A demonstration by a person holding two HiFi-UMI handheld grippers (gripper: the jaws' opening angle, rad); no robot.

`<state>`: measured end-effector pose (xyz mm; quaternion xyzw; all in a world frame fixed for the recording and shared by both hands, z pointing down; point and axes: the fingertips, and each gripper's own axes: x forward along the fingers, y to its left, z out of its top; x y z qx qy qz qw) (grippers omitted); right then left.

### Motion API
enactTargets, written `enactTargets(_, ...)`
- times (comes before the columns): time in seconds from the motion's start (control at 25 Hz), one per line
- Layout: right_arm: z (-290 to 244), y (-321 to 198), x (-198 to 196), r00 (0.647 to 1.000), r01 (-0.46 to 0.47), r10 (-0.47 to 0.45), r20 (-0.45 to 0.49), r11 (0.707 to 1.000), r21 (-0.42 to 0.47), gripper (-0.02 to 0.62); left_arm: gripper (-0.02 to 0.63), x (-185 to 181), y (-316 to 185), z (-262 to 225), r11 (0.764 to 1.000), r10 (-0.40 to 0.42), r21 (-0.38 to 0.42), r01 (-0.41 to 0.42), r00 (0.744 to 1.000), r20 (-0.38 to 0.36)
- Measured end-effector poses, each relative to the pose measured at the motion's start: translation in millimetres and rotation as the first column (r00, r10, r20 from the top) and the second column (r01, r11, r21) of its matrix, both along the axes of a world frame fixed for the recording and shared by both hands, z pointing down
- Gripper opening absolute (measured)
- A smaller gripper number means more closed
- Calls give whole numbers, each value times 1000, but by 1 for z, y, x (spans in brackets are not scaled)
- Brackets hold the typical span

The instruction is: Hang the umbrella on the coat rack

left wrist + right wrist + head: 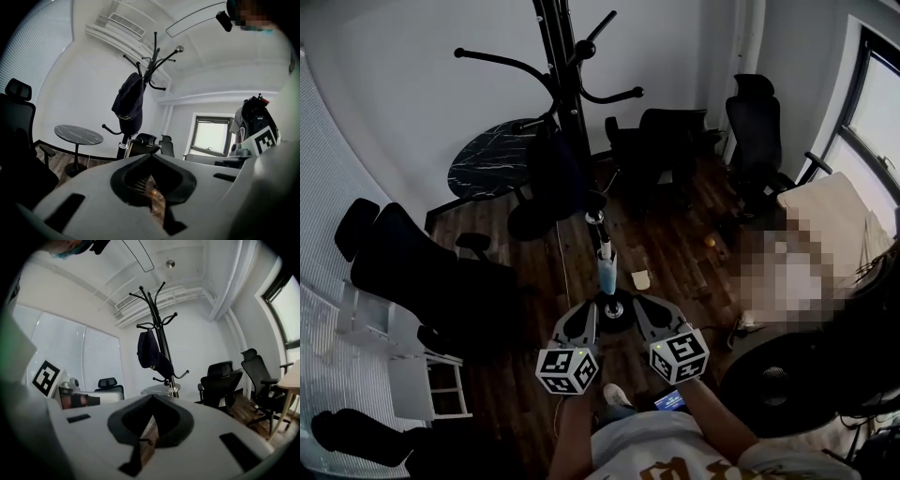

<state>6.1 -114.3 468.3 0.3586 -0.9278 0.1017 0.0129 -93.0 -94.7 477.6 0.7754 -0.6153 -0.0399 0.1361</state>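
The black coat rack (572, 84) stands in the middle of the room, its pole running down to a round base (616, 309). A dark navy folded umbrella (555, 173) hangs from one of its hooks, also seen as the umbrella (129, 105) in the left gripper view and the umbrella (152, 352) in the right gripper view. My left gripper (592, 307) and right gripper (640, 304) are side by side near the base, well short of the umbrella. In each gripper's own view, left gripper (150, 156) and right gripper (152, 396), the jaws meet at the tip with nothing between them.
A round dark marble table (487, 159) stands behind the rack on the left. Black office chairs (670, 141) line the back and another chair (422, 281) sits at the left. A seated person (787, 272) is at the right by the window. A white shelf (431, 384) is near left.
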Motion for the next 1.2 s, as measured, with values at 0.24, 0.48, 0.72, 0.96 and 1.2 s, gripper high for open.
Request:
enactTargets(0.24,-6,42,24,999,41,-41,20,999,12,12,20,22,48,-2,998,-59,6,59,998,17)
enactTargets(0.48,3,70,35,998,68,-68,12,998,6,12,20,30,79,10,995,-99,-10,99,995,8)
enactTargets(0.72,-6,81,49,999,49,-49,11,998,29,12,20,38,93,1,994,-111,11,111,994,-5)
enactTargets(0.96,-3,85,56,999,42,-42,0,999,26,12,20,45,97,-1,994,-105,16,105,994,5)
enactTargets(1.2,-1,82,56,999,38,-38,-14,999,22,12,20,45,94,-2,995,-102,13,102,994,24)
